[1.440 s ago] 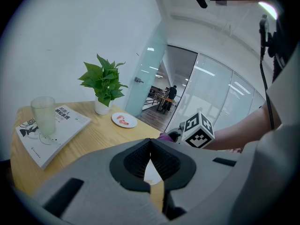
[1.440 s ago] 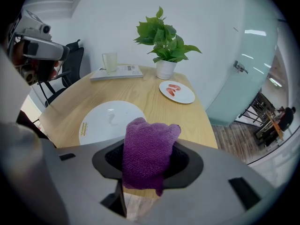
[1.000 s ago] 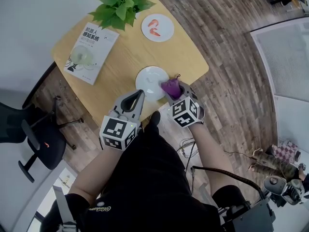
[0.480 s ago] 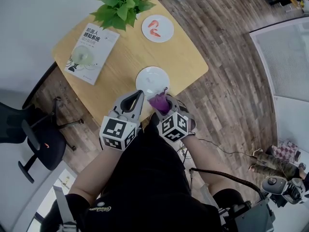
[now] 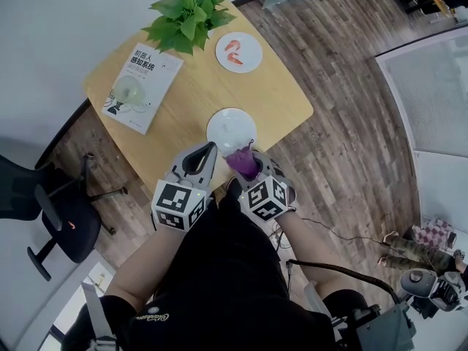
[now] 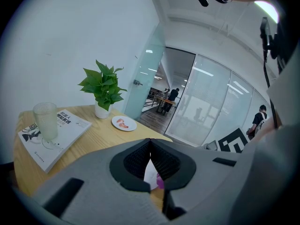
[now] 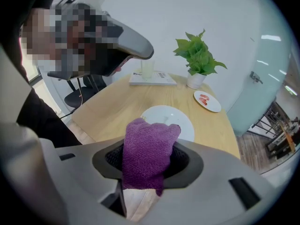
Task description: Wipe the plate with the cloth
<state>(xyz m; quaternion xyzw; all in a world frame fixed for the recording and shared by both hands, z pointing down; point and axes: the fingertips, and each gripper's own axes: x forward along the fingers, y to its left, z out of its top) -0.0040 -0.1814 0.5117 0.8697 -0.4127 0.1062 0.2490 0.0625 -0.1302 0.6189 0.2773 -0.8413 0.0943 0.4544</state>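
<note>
The white plate (image 5: 229,129) lies near the front edge of the wooden table (image 5: 190,97). A purple cloth (image 5: 243,159) is bunched between the jaws of my right gripper (image 5: 246,165), which is shut on it just off the plate's near rim. In the right gripper view the cloth (image 7: 147,151) stands up in front of the plate (image 7: 169,120). My left gripper (image 5: 210,148) hovers at the table's front edge, left of the cloth, shut with nothing in it. In the left gripper view its jaws (image 6: 150,142) meet, and a sliver of plate shows behind them.
An open book (image 5: 140,86) with a glass (image 5: 129,91) on it lies at the table's left. A potted plant (image 5: 191,14) and a small plate with red food (image 5: 238,51) stand at the far side. An office chair (image 5: 51,210) stands to the left, on the wooden floor.
My right gripper has carried the cloth left and toward me, from the plate's right side to its near rim. The left gripper has hardly moved.
</note>
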